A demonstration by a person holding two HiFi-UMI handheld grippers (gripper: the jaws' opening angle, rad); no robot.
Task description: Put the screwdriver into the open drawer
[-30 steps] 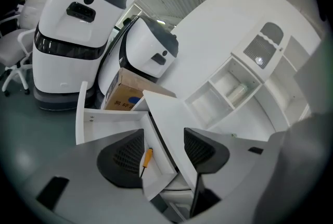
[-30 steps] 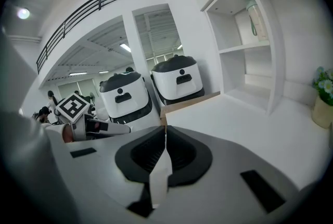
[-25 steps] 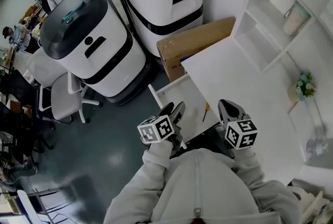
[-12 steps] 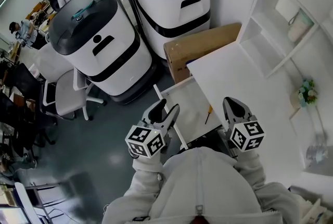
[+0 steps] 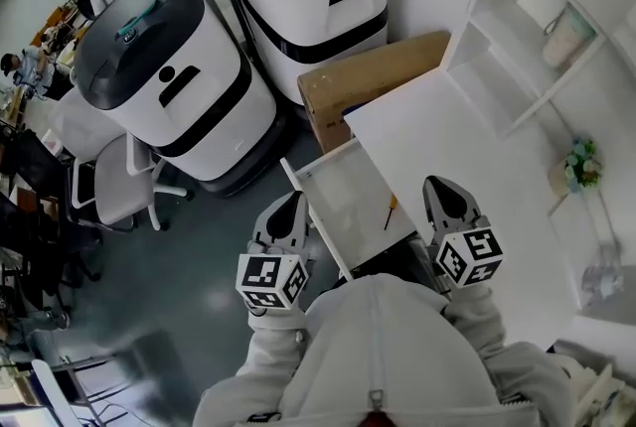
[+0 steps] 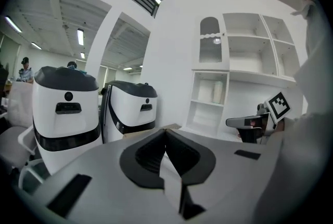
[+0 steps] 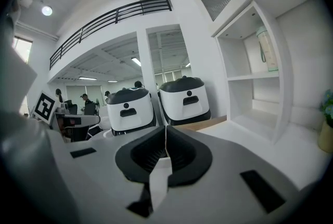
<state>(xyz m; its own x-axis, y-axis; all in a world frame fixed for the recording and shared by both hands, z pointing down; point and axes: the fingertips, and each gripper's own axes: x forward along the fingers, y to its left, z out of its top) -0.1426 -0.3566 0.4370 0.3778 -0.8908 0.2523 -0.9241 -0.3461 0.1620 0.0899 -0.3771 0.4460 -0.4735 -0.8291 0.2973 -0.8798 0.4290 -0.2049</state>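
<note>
Head view: slender, orange-handled screwdriver [image 5: 391, 212] lying in the open drawer [image 5: 346, 202], between left tongs [image 5: 287, 205], just closed empty, and right tongs [image 5: 443, 187], shut empty.

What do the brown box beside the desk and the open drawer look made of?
Brown box: likely corrugated cardboard; matte tan faces, sharp folded edges. Open drawer: probably laminated board or painted wood; smooth, flat white panels with thin upright walls. Cannot tell which.
</note>
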